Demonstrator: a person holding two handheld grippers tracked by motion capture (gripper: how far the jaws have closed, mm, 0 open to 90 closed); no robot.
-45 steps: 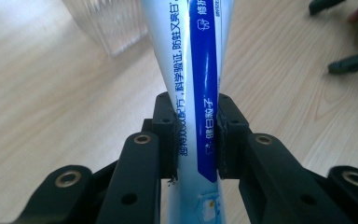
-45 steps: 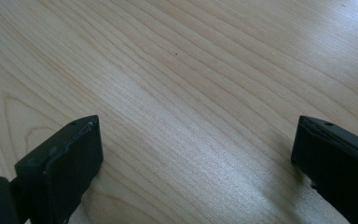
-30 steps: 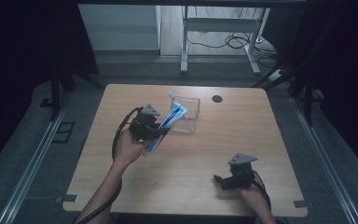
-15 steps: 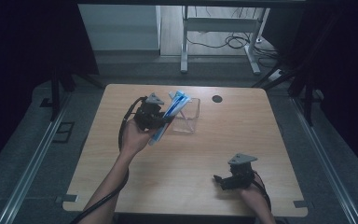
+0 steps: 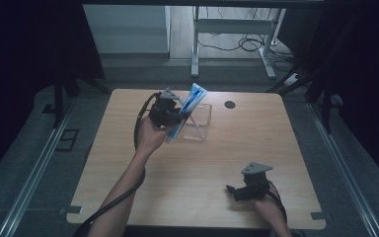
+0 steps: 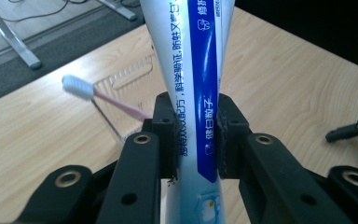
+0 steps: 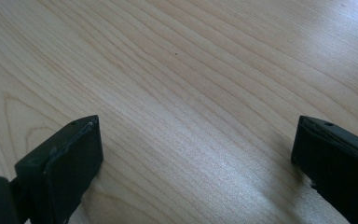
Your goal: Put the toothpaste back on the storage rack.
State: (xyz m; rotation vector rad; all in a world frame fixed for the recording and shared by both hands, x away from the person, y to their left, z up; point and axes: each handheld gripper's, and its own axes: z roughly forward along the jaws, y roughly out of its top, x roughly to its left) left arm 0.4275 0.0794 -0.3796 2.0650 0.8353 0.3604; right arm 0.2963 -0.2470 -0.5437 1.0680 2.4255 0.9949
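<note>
We see the left gripper clamped on a white-and-blue plastic toothpaste tube, its two black jaws pressing the soft printed tube flat from both sides at mid-length. The tube stands tilted, its upper end rising over the clear, square plastic box near the far edge of the light wooden table. In the left gripper view, a pink toothbrush with white bristles leans inside that box, just beside the tube. The left hand is raised, forearm stretched toward the far edge. The right gripper rests low near the near edge, its jaws wide apart over bare wood grain, holding nothing, the hand behind it.
</note>
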